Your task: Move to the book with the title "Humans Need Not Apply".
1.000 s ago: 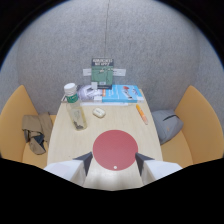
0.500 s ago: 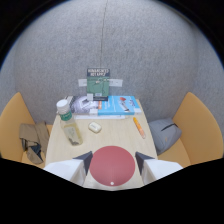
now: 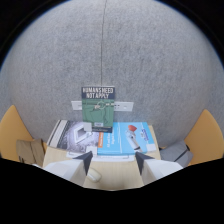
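Note:
The book "Humans Need Not Apply" (image 3: 98, 109), green with a dark title band, stands upright against the grey felt wall at the far end of the table. It lies straight ahead, beyond my fingers. My gripper (image 3: 113, 161) is open, nothing between its pale fingertips (image 3: 86, 160). A grey-covered book (image 3: 75, 136) and a blue book (image 3: 125, 138) lie flat in front of the standing book, just past the fingertips.
The light wooden table (image 3: 115, 175) runs ahead between orange bench seats (image 3: 11, 131) on both sides. A small white object (image 3: 93, 174) sits on the table between my fingers. A bag (image 3: 27, 150) rests on the left seat, a grey item (image 3: 175, 150) on the right.
I have moved forward and higher toward the far wall. The book looks larger and centred. The red disc and the bottle have dropped out of view.

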### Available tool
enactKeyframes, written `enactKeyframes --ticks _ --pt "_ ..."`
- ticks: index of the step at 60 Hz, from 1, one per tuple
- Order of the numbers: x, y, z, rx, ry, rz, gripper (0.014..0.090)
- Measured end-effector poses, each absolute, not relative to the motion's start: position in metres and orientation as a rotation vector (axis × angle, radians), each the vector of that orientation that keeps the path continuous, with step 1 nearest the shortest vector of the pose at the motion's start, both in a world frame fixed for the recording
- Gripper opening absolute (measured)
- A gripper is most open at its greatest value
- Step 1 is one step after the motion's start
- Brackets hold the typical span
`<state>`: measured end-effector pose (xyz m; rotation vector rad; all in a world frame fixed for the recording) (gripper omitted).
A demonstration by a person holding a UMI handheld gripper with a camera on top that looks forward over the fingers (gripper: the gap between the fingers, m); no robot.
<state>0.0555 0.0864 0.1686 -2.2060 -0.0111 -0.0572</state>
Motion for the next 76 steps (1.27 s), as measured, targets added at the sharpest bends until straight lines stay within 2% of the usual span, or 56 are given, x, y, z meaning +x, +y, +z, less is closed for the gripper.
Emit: enactKeyframes --ticks 14,29,51,76 --pt "0.044 0.185 0.159 -2.197 -0.045 -0.014 0.0872" --pt "0.024 0.250 0.143 -2.200 -0.059 0.025 0.0870" --pt "0.013 0.293 0.117 -2.219 -0.038 0.014 0.0866" --pt "0.016 0.298 0.114 -2.228 -0.028 0.025 0.0868"
